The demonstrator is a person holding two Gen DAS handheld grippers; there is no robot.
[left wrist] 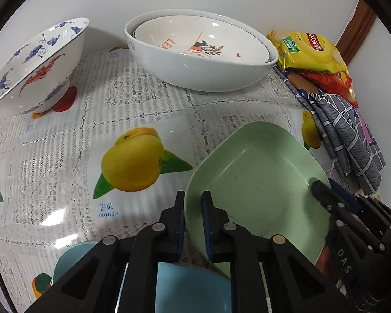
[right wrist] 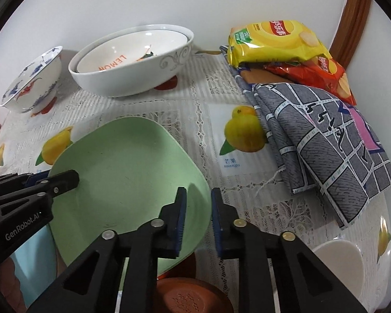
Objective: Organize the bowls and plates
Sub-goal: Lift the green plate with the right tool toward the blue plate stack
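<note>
Left wrist view: left gripper (left wrist: 193, 203) has its jaws clamped on the left rim of the pale green rounded-square plastic plate (left wrist: 258, 172), near on the surface (left wrist: 65, 156), tilted over a light blue dish (left wrist: 190, 287). Right wrist view: right gripper (right wrist: 198, 203) jaws are clamped on the plate's right rim. Judgement: lift level with both hands together, clear of the blue dish, and don't twist the rims.

Evenly and softly lit from overhead. Small glare spots inside the white bowl (left wrist: 200, 49) at twelve o'clock. Soft shadows only. Sharp centre, strong fisheye bending and black vignette at corners.
</note>
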